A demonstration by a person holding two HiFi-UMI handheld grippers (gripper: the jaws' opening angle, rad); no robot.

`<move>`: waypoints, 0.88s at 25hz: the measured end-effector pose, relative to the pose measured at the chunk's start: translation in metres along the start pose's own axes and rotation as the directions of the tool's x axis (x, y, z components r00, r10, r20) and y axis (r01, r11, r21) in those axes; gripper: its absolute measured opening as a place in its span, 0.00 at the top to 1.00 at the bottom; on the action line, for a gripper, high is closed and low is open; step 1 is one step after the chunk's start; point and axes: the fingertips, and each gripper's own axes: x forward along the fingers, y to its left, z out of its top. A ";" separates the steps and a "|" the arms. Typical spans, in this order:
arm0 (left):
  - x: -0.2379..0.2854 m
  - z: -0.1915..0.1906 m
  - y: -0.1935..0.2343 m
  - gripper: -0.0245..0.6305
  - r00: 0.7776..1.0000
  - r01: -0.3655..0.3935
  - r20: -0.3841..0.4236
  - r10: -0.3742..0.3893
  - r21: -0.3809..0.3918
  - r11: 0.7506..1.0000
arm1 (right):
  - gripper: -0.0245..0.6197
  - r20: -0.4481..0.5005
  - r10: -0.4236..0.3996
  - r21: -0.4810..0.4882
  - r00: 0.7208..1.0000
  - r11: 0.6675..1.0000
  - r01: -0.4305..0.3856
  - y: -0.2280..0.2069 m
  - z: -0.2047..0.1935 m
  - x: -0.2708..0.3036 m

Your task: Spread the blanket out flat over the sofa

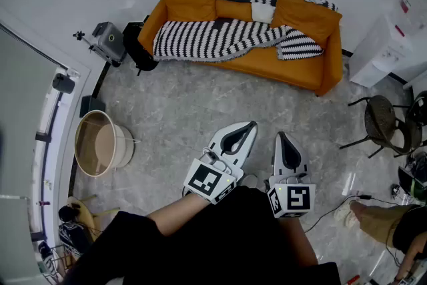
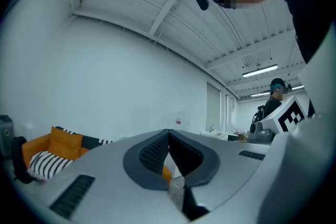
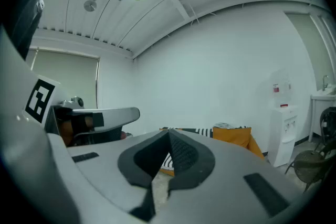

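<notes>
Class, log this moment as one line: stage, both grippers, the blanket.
stage: standing away from sofa | left gripper: shut, empty | right gripper: shut, empty | blanket: striped, lies across sofa seat, one end bunched

The left tongs [image 1: 251, 124] and right tongs [image 1: 279, 135] look matt grey plastic; ahead of them, a knitted blanket [image 1: 213, 38], cloth sofa [image 1: 293, 69], glossy marbled floor [image 1: 200, 110].

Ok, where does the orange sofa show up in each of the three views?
Head view: sofa at top centre.
Left gripper view: sofa at the lower left edge.
Right gripper view: sofa right of centre, low.
Shared landmark: the striped blanket lying on it.
</notes>
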 end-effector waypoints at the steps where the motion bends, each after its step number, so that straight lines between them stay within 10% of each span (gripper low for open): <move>1: 0.003 -0.001 -0.005 0.95 1.000 -0.003 0.003 0.003 -0.004 1.000 | 0.91 0.009 0.003 -0.003 1.000 1.000 -0.003 -0.004 0.001 -0.003; 22: 0.128 -0.047 0.051 0.95 0.992 0.097 -0.068 -0.102 -0.068 0.993 | 0.90 0.015 -0.053 0.166 0.998 0.985 0.050 -0.112 -0.014 0.064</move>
